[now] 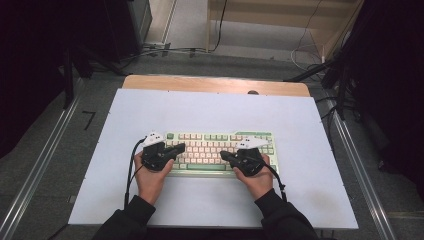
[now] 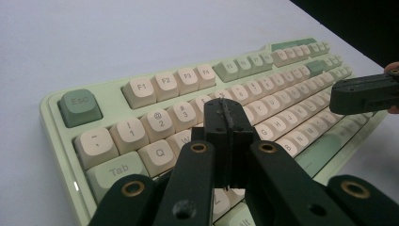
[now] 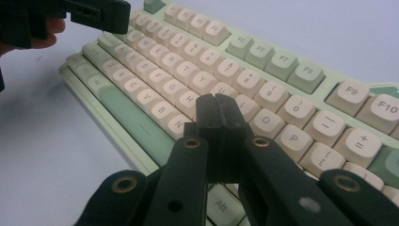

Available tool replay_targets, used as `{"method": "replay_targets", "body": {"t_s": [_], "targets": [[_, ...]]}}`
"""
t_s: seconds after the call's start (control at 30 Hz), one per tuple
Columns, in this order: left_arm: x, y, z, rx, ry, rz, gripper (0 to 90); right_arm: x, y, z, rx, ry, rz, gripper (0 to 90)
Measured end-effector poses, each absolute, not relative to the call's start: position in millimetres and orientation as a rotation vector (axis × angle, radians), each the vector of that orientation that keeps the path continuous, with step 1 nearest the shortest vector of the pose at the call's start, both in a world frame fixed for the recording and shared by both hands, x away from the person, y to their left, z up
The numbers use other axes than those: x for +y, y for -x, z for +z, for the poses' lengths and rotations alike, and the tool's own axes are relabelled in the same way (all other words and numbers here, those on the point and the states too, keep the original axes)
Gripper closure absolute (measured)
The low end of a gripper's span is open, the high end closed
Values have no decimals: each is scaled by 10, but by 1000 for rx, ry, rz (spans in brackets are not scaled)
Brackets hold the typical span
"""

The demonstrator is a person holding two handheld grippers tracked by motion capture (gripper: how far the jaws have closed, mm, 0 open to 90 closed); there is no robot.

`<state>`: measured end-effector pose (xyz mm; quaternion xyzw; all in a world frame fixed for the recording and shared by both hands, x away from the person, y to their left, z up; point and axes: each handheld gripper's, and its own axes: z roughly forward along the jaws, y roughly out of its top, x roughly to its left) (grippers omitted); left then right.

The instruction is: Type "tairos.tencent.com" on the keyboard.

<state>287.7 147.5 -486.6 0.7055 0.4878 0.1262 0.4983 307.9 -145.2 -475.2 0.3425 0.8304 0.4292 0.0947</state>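
Grey carpeted floor (image 1: 55, 165), pale wooden furniture (image 1: 280, 15) behind, loose cables (image 1: 165, 50), dim surroundings, perhaps dark curtains (image 1: 30, 60).

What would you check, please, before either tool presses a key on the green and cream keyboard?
1. Left tool shut to a single tip: ok, jaws together with nothing between them.
2. Right tool shut likewise: ok.
3. Keyboard flat and square on the white mat: ok.
4. Left tip over the intended key: cannot tell; it sits above the upper left letter rows, near the W key.
5. Right tip over the intended key: cannot tell; it sits over the right-hand letters, beside the N key.
6. Tips touching keys already: cannot tell.
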Motion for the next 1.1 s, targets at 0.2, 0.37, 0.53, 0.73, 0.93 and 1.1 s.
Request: {"method": "replay_targets", "body": {"t_s": [0.2, 0.37, 0.53, 0.73, 0.93, 1.1], "targets": [[1495, -2861, -4846, 1180, -1690, 295, 900, -1539, -3086, -4732, 2446, -1030, 1287, 821], [1544, -2829, -4829, 1191, -1675, 307, 869, -1642, -3087, -4710, 2416, -1048, 1313, 751], [1597, -2803, -4820, 1205, -1661, 319, 768, -1747, -3102, -4687, 2383, -1073, 1343, 616], [1640, -2766, -4802, 1217, -1644, 351, 599, -1860, -3111, -4687, 2357, -1117, 1347, 476], [1664, -2714, -4775, 1213, -1641, 369, 490, -1965, -3088, -4674, 2323, -1125, 1337, 378], [1685, -2669, -4753, 1205, -1639, 388, 414, -2050, -3063, -4657, 2301, -1133, 1326, 352]]}}
